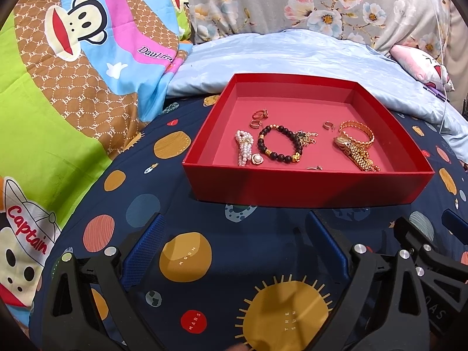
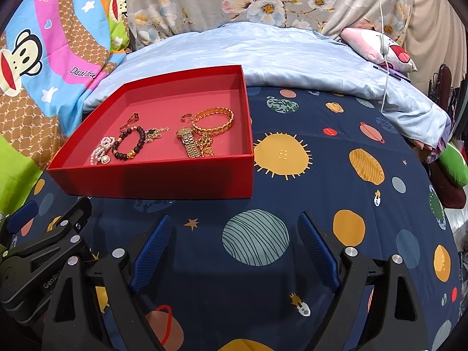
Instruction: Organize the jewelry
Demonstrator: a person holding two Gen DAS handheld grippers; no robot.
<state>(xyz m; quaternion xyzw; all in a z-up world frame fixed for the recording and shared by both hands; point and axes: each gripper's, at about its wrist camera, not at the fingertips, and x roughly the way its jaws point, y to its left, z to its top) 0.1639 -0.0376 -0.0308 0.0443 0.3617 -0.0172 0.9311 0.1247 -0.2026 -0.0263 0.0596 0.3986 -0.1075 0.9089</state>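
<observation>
Two handheld grippers hover over a planet-print bedsheet (image 2: 336, 134), both with jaws wide apart and holding nothing. A red tray (image 1: 307, 187) sits toward the sheet's far edge, holding all the jewelry: a pearl piece (image 1: 245, 150) and dark bead bracelet (image 1: 279, 143) near its left wall, a gold watch (image 1: 355, 152) and gold bangle (image 1: 358, 133) near its right. The tray lies straight ahead of the left gripper (image 1: 237, 251), but ahead and leftward of the right gripper (image 2: 234, 251), so the left looks nearer to it.
</observation>
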